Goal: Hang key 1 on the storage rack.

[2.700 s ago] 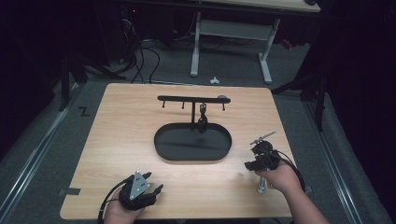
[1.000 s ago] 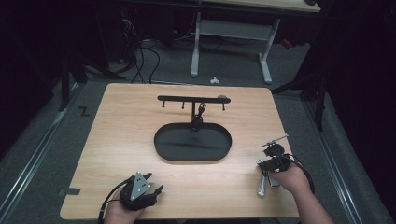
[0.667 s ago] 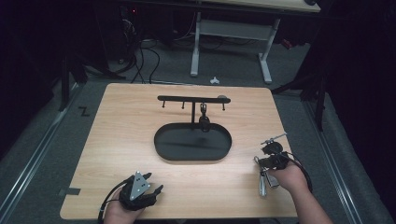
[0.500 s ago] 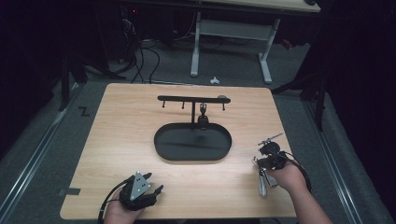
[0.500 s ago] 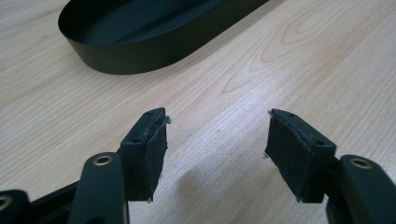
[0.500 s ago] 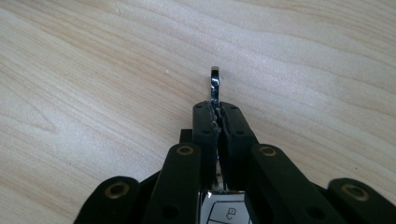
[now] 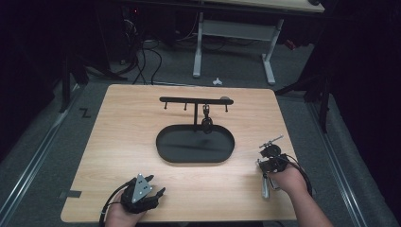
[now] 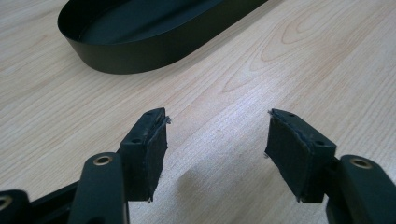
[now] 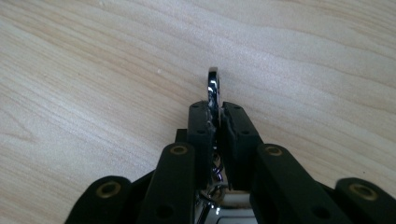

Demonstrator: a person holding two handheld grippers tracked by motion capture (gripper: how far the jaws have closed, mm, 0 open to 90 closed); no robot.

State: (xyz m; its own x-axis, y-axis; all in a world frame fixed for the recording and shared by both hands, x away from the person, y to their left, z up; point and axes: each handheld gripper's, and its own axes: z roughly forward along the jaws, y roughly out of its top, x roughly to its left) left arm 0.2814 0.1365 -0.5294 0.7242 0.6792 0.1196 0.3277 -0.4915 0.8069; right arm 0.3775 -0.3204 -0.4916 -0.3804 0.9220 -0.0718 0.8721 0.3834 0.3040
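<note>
My right gripper (image 7: 263, 164) hovers at the table's right front, shut on a shiny metal ring (image 9: 213, 85). In the right gripper view the ring sticks out past the closed pads of my right gripper (image 9: 216, 111), and a chain hangs below them. A silvery piece (image 7: 265, 186) trails from that grip beside the hand. My left gripper (image 7: 156, 185) rests at the front left, open, with bare wood between its pads (image 8: 150, 149). A black oval tray (image 7: 163, 142) lies mid-table; its wall (image 8: 130, 58) shows ahead of the left gripper.
Behind the tray stands a black rack (image 7: 196, 100) with small hooks; a dark ring-like item (image 7: 206, 121) hangs from one hook over the tray. Bare wood surrounds the tray. Beyond the table are cables and a desk frame on the floor.
The right gripper has shifted slightly about its spot at the right front, still shut on the ring. The left gripper has not moved.
</note>
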